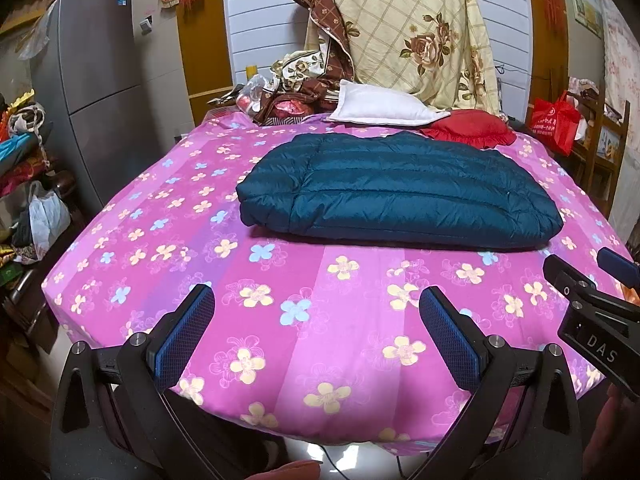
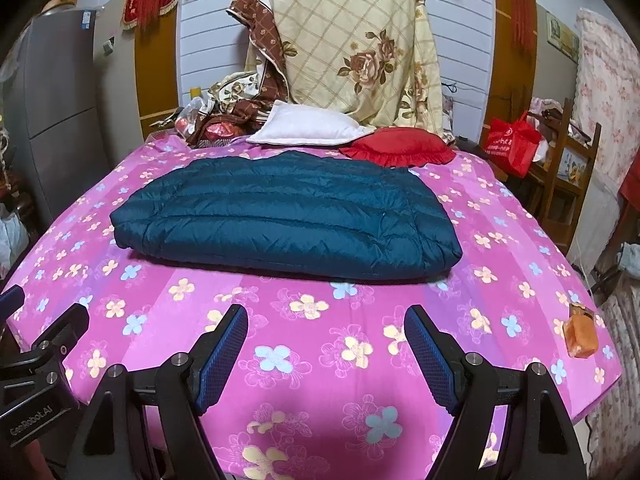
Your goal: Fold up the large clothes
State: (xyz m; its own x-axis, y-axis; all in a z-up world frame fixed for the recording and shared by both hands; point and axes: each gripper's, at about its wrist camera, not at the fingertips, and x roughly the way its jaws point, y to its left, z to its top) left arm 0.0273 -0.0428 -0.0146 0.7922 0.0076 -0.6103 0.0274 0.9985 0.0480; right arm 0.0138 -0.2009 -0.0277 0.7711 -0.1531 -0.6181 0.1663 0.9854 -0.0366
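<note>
A dark teal quilted down jacket point(image 1: 396, 192) lies folded into a flat rectangle on the pink flowered bed sheet point(image 1: 320, 320); it also shows in the right wrist view point(image 2: 288, 220). My left gripper point(image 1: 316, 300) is open and empty, held over the bed's near edge, well short of the jacket. My right gripper point(image 2: 326, 320) is open and empty too, over the near edge. The right gripper's body shows at the right of the left wrist view point(image 1: 592, 312), and the left gripper's body at the left of the right wrist view point(image 2: 40, 368).
A white pillow point(image 2: 308, 128) and a red ruffled cushion point(image 2: 400, 146) lie at the head of the bed, below a hanging floral quilt point(image 2: 352, 48). A small orange packet point(image 2: 580, 332) sits near the bed's right edge. A grey fridge point(image 1: 96, 80) stands left, a red bag point(image 2: 512, 144) right.
</note>
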